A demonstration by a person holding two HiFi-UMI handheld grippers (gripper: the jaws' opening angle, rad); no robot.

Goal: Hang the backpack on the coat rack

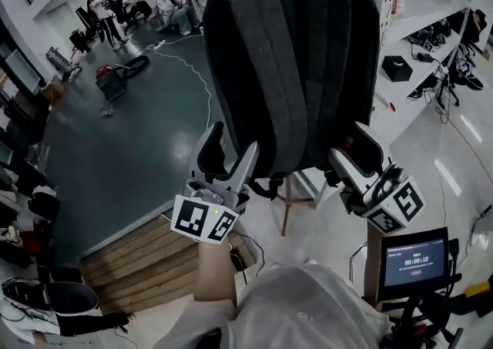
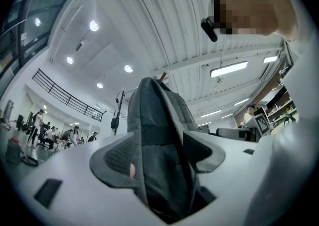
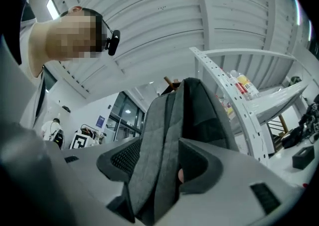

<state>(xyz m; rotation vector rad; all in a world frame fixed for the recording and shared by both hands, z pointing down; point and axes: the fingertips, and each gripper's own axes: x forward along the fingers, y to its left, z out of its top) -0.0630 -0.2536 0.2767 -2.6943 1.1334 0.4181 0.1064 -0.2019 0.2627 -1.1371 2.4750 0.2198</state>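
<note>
Backpack [image 1: 293, 62] stands upright above the left claw [image 1: 231, 156] and right claw [image 1: 356, 156], each pinching a bottom corner.

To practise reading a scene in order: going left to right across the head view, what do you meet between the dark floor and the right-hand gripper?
Red machine on the floor → left gripper → backpack → right gripper.

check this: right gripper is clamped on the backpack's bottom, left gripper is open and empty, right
No: the left gripper is shut on the backpack too, as the left gripper view shows. The right gripper is clamped as you said.
</note>
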